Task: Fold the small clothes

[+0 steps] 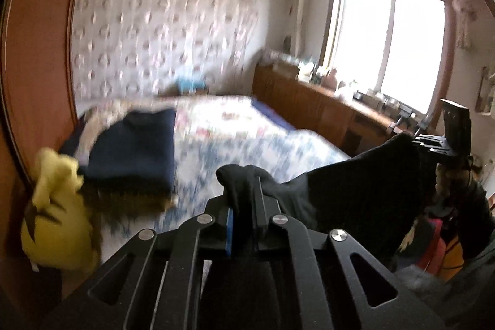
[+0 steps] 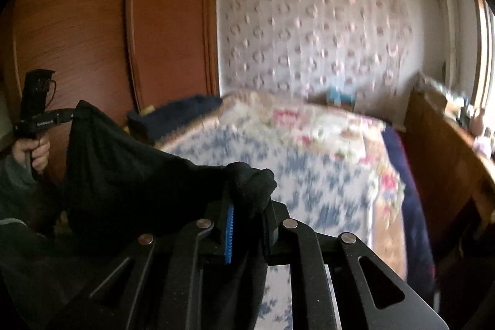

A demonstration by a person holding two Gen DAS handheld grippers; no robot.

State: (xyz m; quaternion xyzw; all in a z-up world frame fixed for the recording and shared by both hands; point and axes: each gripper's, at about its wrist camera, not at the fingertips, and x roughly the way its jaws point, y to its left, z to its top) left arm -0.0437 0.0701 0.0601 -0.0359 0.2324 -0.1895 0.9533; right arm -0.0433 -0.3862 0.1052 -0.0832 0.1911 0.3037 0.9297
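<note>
Garment (image 1: 355, 184) — black, held in air above bed (image 1: 247, 138), stretched between both grippers. Left gripper (image 1: 244, 206) clamped on one bunched corner; right gripper (image 2: 247, 206) clamped on other. Advice for step: keep top edge taut and level, lower flat onto quilt — avoid navy folded pile (image 1: 133, 150) nearby.

You're pinching a matt black cloth garment (image 1: 355, 184) between matt black gripper fingers (image 1: 263, 212) with ribbed blue pads (image 2: 229, 234), above a floral cloth bedspread (image 2: 309, 163) beside a glossy wooden wardrobe (image 2: 108, 20).
</note>
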